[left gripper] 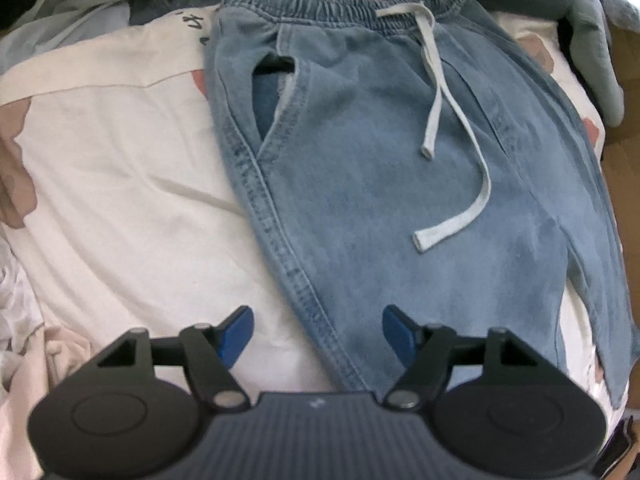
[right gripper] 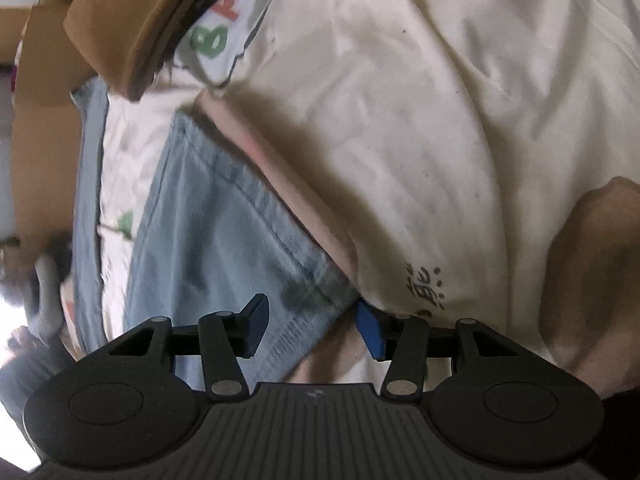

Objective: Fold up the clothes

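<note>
A cream bedsheet (left gripper: 120,184) with pinkish-brown patches and small dark printed marks covered the surface, creased in soft folds. Brown cardboard (right gripper: 44,128) stood at its edge, and a grey-green plush toy (left gripper: 596,44) lay by the far corner. Bright daylight showed at the frame edges.

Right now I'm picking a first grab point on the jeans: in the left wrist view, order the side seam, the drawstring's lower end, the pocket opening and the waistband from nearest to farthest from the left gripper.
1. Side seam, just ahead of the open left gripper.
2. Drawstring's lower end, ahead and right.
3. Pocket opening, farther, left.
4. Waistband, at the far top.
</note>
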A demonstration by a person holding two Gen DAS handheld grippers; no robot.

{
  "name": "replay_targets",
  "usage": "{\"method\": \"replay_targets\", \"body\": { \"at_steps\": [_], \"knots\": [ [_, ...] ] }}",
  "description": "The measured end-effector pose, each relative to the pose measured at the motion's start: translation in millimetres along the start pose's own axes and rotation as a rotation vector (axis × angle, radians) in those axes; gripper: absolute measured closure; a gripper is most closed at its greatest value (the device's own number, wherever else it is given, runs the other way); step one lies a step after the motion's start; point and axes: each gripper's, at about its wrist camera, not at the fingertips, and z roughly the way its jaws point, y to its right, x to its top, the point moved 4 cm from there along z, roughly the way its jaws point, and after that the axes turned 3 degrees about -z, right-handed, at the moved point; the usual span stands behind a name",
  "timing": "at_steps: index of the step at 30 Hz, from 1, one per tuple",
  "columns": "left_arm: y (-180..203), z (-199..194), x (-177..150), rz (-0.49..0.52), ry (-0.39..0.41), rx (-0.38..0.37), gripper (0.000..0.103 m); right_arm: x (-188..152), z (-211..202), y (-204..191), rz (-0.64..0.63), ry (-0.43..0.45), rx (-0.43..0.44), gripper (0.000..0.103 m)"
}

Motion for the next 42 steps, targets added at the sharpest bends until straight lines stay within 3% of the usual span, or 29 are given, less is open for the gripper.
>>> {"method": "replay_targets", "body": {
  "at_steps": [7,15,17,19,25,31,38,42],
  "knots": [
    [-3.6,5.0,2.9,-0.044,0.004,-0.015,0.029,6.1,-1.3,-7.6,0.033,0.046,0.076,0.050],
    [-3.4,16.5,-1.6,-0.088,-0.001,-0.034,0.029,11.7,10.5,-6.2,0.024,0.054,0.007,0.057],
    [-1.5,18.7,-2.9,-0.093,0.002,-0.032,0.029,13.4,11.2,-13.6,-0.021,0.048,-0.036,0.069],
    [1.5,19.5,-4.3,-0.085,0.004,-0.032,0.029,14.7,8.9,-20.1,-0.052,0.042,-0.047,0.072],
    [4.4,16.2,-8.1,-0.072,0.002,-0.058,0.029,12.9,-10.9,-28.2,-0.058,0.031,0.038,0.072],
    [1.2,12.4,-11.9,-0.046,-0.015,-0.052,0.029,3.0,-19.1,-25.5,-0.009,0.036,0.225,0.071],
    [1.1,8.8,-15.2,-0.050,-0.009,-0.046,0.029,-0.5,6.5,-20.5,-0.019,-0.002,0.113,0.070],
    [7.5,10.1,-10.8,-0.056,-0.004,-0.052,0.029,7.8,8.5,-26.0,-0.049,0.027,0.075,0.070]
  ]
}}
